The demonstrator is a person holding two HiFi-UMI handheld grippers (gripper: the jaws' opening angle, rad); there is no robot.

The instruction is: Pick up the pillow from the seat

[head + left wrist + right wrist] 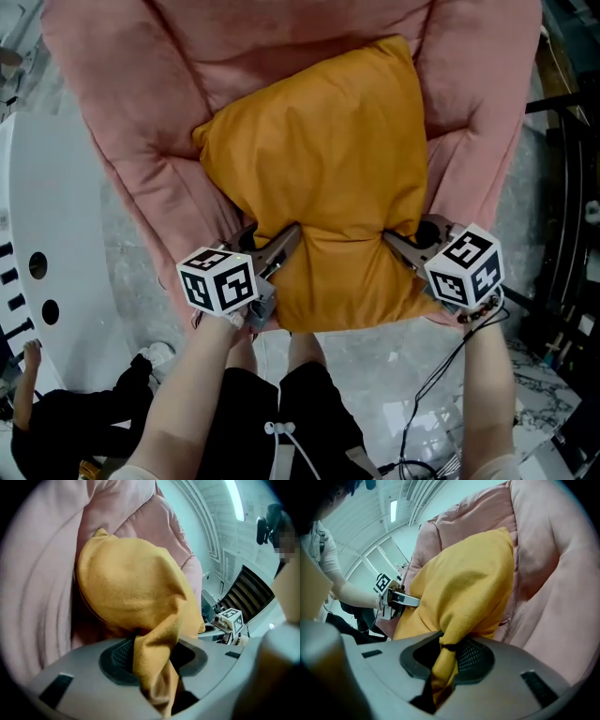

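Observation:
An orange-yellow pillow (323, 178) lies on the pink padded seat (122, 103). My left gripper (292, 232) is shut on a fold of the pillow's near left edge. My right gripper (387, 236) is shut on a fold at the near right edge. In the left gripper view the pillow (133, 588) bulges ahead, and a bunch of its fabric is pinched between the jaws of the left gripper (152, 660). The right gripper view shows the pillow (468, 588) leaning on the seat back (553, 564), its cloth squeezed in the right gripper (445, 660).
A white round unit (47, 272) stands left of the seat. A dark metal frame (562, 169) lines the right side. Cables (441, 375) trail over the marble floor near my legs. Dark clothing (66, 431) lies at the lower left.

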